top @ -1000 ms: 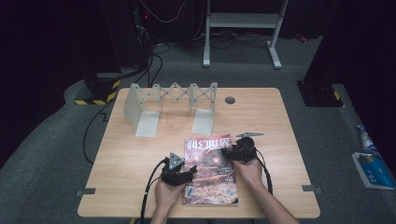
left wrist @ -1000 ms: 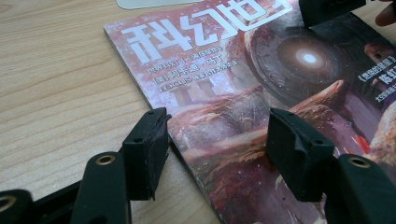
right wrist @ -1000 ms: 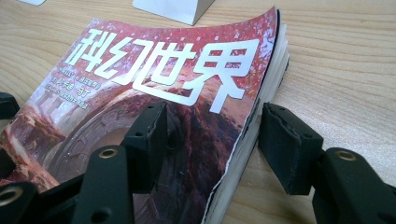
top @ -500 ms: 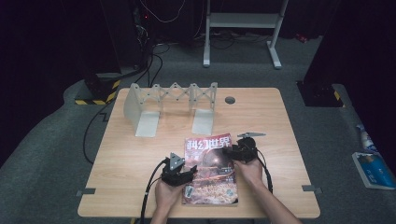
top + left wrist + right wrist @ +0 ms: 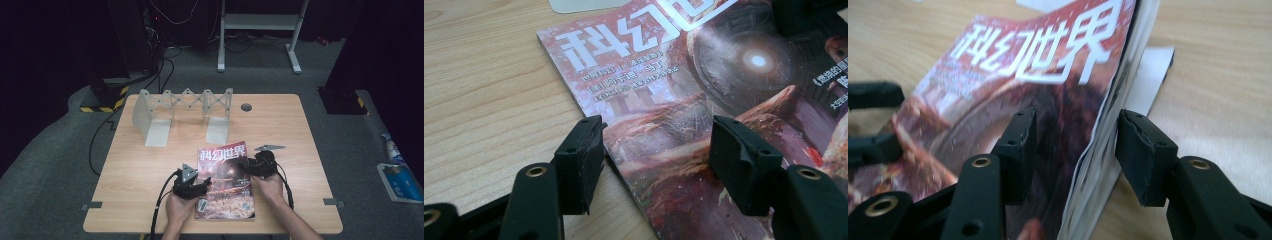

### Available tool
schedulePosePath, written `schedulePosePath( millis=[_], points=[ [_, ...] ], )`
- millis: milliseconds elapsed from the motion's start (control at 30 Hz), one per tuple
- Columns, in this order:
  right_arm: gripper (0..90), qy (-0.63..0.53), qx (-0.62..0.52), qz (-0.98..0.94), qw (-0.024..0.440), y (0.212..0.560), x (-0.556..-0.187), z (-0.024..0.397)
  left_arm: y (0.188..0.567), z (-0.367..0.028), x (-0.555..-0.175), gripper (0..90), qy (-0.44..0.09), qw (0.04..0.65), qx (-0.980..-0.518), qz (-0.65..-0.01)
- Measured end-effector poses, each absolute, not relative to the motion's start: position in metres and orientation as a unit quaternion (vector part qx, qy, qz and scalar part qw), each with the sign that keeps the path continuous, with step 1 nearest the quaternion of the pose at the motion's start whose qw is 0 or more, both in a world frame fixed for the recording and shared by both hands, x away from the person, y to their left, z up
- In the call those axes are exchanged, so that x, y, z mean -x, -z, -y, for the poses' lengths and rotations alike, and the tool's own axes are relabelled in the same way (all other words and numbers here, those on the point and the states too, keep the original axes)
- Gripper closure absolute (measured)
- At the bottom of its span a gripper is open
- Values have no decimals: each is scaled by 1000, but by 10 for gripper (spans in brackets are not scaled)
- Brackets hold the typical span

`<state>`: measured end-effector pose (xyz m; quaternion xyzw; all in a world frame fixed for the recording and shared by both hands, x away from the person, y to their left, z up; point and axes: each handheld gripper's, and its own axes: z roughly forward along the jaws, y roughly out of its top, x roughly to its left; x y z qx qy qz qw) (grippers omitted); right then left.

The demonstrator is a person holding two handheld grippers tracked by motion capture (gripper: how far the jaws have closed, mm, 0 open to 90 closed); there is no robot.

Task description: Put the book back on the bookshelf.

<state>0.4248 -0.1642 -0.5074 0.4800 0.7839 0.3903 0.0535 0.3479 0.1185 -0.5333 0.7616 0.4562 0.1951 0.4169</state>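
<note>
Magazine (image 5: 224,180) lies flat near the front edge of the tabletop (image 5: 280,125), about midway along it, cover up, its spine on my left.

On the left, my left gripper (image 5: 656,150) rests low over the spine edge, jaws spread and gripping nothing: one jaw sits on the bare wood just beside the spine, the other over the cover. I judge this hand is there to steady that side so the magazine does not slide.

To the right, my right gripper (image 5: 1075,145) straddles the open edge of the pages, which is lifted off the wood. Its jaws have just been closing, with the page edge between them, but the pads do not yet press on it.

Beyond, toward the far edge, a folding book rack (image 5: 182,112) stands open, probably where the magazine will go.
</note>
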Motion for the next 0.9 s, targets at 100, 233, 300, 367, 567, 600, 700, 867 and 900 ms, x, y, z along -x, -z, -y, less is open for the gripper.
schedulePosePath(
  millis=[100,233,300,367,567,600,700,867,900],
  points=[
    [514,-394,-478,-783,49,508,-422,167,533,-119,-348,388,-196,416,-762,-455],
    [516,-399,-480,-780,47,506,-423,164,533,-118,-348,388,-198,416,-762,-456],
    [517,-402,-478,-780,48,504,-423,163,533,-118,-348,387,-198,416,-762,-455],
    [517,-402,-477,-780,49,503,-423,162,533,-118,-348,388,-197,416,-762,-456],
    [519,-401,-445,-799,62,498,-414,156,533,-119,-348,388,-198,416,-763,-454],
    [519,-401,-445,-799,62,498,-414,156,533,-118,-348,388,-197,416,-762,-454],
    [517,-400,-448,-798,58,497,-418,156,533,-118,-348,388,-198,416,-763,-454],
    [527,-391,-451,-799,68,499,-424,148,534,-118,-348,389,-197,417,-762,-455],
    [532,-389,-446,-803,68,499,-423,147,534,-119,-348,389,-197,417,-762,-454]
  ],
)
